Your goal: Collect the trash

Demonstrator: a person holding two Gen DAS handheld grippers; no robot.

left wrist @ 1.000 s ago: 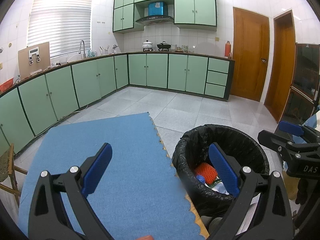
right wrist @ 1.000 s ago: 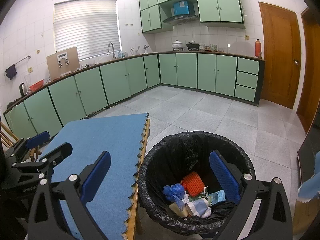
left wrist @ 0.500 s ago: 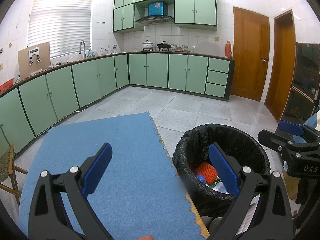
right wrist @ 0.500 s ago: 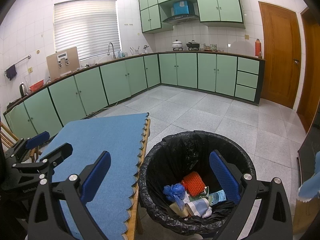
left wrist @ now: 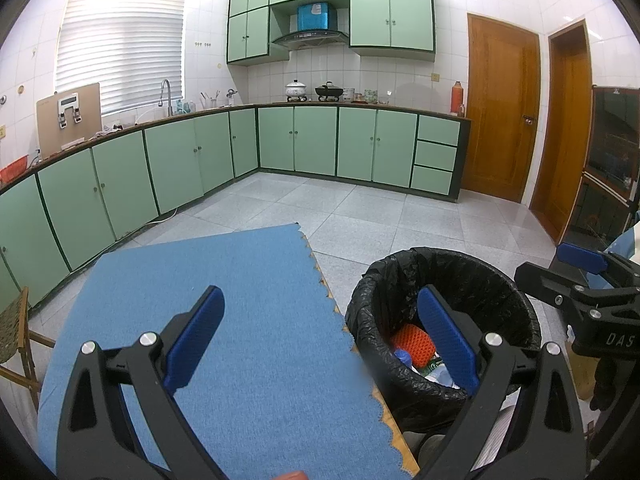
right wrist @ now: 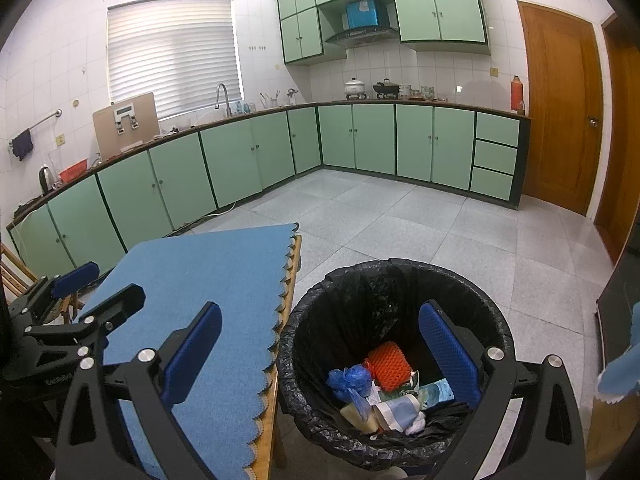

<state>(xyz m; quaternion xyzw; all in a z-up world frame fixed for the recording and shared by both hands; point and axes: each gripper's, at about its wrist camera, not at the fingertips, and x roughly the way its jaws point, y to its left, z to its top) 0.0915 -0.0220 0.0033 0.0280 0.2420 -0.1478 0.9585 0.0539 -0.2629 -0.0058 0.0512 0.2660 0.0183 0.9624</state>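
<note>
Beside mat edge, bin.

Bin near rim hidden behind left gripper's right finger; trash mostly occluded. Orange sliver below jaws cut by frame edge, unidentifiable. Right view: pale blue thing right of jaws cropped. Counter items too small.

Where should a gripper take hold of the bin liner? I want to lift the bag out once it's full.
Grip the liner's folded-over rim where it drapes outside the bin, probably on the near side, coming down from above. The bunched film there gives the fingers a fold to pinch; the inside is slack.
</note>
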